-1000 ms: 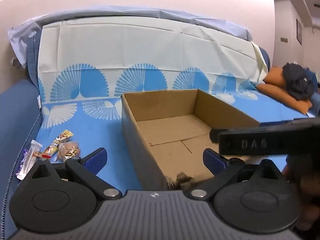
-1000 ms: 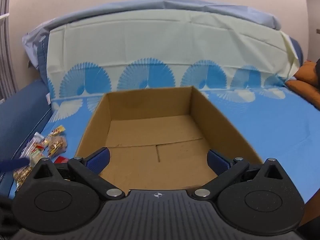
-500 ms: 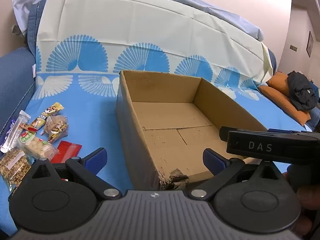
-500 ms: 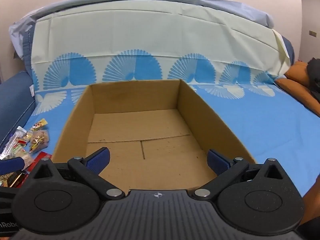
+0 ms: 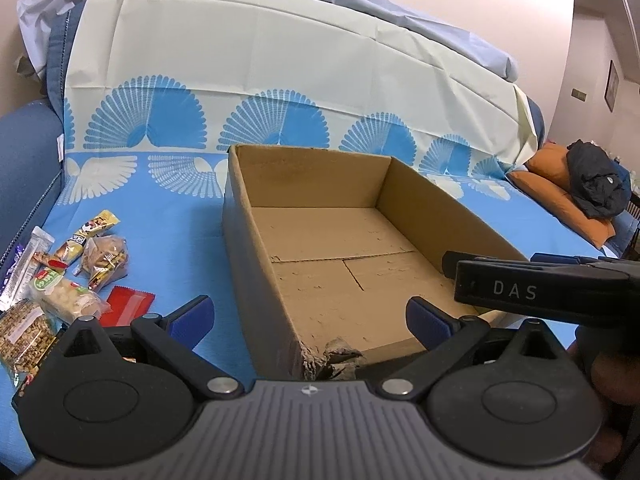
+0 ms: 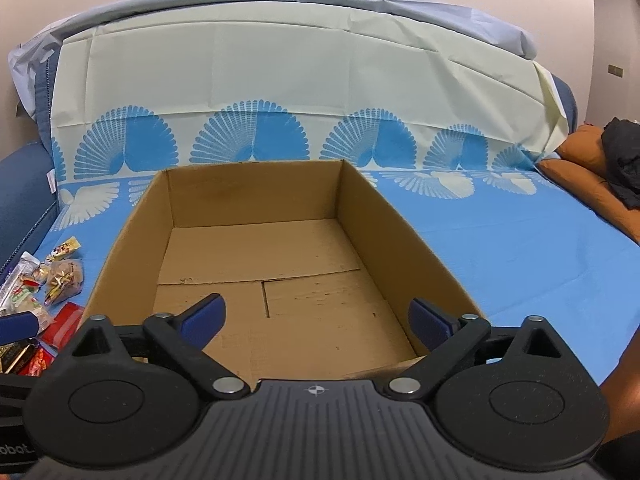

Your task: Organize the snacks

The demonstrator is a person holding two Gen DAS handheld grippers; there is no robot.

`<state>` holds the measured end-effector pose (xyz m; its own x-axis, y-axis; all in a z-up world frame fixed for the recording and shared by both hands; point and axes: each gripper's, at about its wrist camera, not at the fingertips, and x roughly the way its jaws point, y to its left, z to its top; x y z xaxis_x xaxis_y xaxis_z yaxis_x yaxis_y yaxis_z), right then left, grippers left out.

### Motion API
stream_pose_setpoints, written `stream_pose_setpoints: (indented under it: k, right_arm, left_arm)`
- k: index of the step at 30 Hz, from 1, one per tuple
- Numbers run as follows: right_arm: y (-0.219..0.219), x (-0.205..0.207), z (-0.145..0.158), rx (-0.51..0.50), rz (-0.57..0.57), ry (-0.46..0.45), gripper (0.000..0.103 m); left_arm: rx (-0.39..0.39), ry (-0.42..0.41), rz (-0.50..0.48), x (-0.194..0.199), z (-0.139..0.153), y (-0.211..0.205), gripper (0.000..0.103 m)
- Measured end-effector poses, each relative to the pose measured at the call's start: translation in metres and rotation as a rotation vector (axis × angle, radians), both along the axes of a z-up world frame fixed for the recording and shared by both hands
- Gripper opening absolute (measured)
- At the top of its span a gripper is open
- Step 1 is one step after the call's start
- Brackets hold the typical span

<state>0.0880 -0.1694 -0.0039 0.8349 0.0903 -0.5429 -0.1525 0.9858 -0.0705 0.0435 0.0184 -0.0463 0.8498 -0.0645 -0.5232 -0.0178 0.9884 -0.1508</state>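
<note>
An open cardboard box (image 5: 240, 216) (image 6: 256, 196) with nothing inside stands on the blue patterned sheet. Left of it lies a pile of wrapped snacks (image 5: 68, 280) (image 6: 52, 280), among them a red packet (image 5: 126, 304), a nut bag (image 5: 106, 256) and a granola bar (image 5: 24, 328). My left gripper (image 5: 308, 312) is open over the box's torn near-left corner, one finger on the snack side. My right gripper (image 6: 316, 314) hangs over the box's near end; its jaws are closing slightly with nothing between them. Its black side (image 5: 520, 290) shows in the left wrist view.
A blue sofa arm (image 5: 24, 160) bounds the snacks on the left. An orange cushion (image 5: 568, 196) with a dark garment (image 5: 596, 184) lies at the far right. The sheet-covered backrest (image 6: 304, 80) rises behind the box. A hand (image 5: 612, 376) shows at the lower right.
The left gripper has sunk and tipped down, so more of the snack pile shows. The right view has shifted a little across the box. Nothing was picked up.
</note>
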Motion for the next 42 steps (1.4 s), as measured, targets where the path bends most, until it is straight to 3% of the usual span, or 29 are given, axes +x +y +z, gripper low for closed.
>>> stream_pose_setpoints:
  k: [10,13,19,22,24,27,30,32,38,42]
  right_arm:
    - [-0.001,-0.005,0.002,0.015,0.01,-0.022,0.087]
    - [-0.002,-0.007,0.003,0.025,0.025,-0.024,0.076]
    - [0.0,-0.012,0.005,0.028,0.055,-0.034,0.068]
    - [0.002,-0.016,0.007,0.034,0.07,-0.041,0.068]
    - [0.004,-0.018,0.008,0.04,0.082,-0.044,0.068]
    - [0.008,-0.022,0.011,0.048,0.105,-0.055,0.068]
    - [0.014,-0.025,0.016,0.065,0.124,-0.065,0.067]
    - [0.019,-0.027,0.019,0.089,0.138,-0.069,0.061]
    - [0.041,-0.031,0.028,0.195,0.19,-0.054,0.055]
    - [0.061,-0.038,0.031,0.249,0.247,-0.035,0.055]
  left_arm:
    - [-0.006,-0.035,-0.034,-0.006,0.004,-0.001,0.101]
    - [-0.003,-0.045,-0.051,-0.009,0.004,-0.003,0.094]
    - [0.017,-0.075,-0.086,-0.017,0.008,-0.006,0.073]
    - [0.014,-0.076,-0.099,-0.02,0.01,-0.005,0.057]
    - [0.008,-0.075,-0.116,-0.023,0.011,-0.005,0.04]
    - [0.009,-0.083,-0.148,-0.032,0.015,-0.002,0.023]
    - [-0.011,-0.073,-0.172,-0.039,0.025,0.008,0.02]
    - [-0.014,-0.058,-0.2,-0.043,0.036,0.019,0.02]
    - [0.114,-0.083,-0.286,-0.05,0.063,0.059,0.02]
    - [0.089,-0.088,-0.244,-0.062,0.044,0.101,0.02]
